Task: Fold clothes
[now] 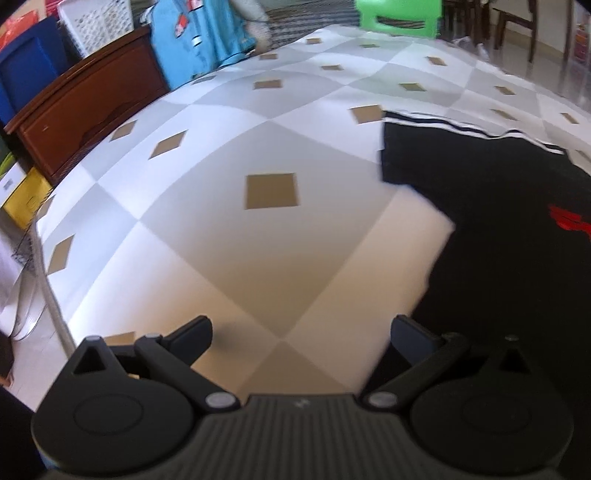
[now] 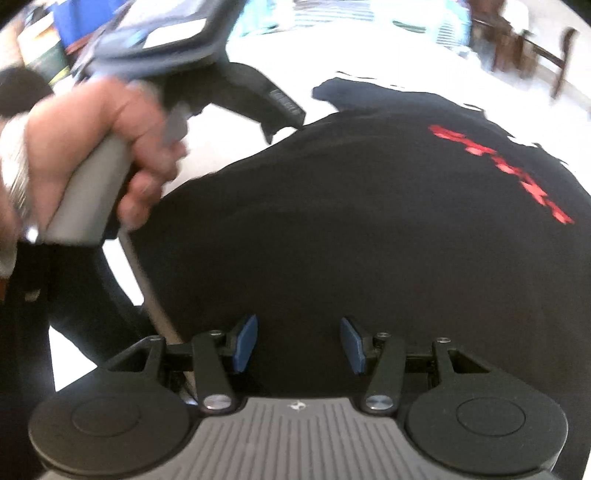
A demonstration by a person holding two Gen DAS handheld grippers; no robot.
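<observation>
A black T-shirt [image 1: 498, 229] with red print and a white-striped sleeve edge lies spread on the checkered tablecloth [image 1: 258, 147]. In the left wrist view my left gripper [image 1: 301, 328] is open over bare cloth, its right finger at the shirt's left edge. Nothing is between its fingers. In the right wrist view the black T-shirt [image 2: 351, 229] fills most of the frame. My right gripper [image 2: 298, 341] hangs open above its near part, blue pads apart and nothing held. A hand [image 2: 99, 147] grips the left gripper's handle at the upper left.
A brown wooden cabinet [image 1: 85, 122] stands beyond the table's left edge, with blue and yellow boxes beside it. Blue clothing [image 1: 199, 33] hangs at the far side. A green stool [image 1: 399, 14] and wooden chairs [image 1: 517, 26] stand at the back.
</observation>
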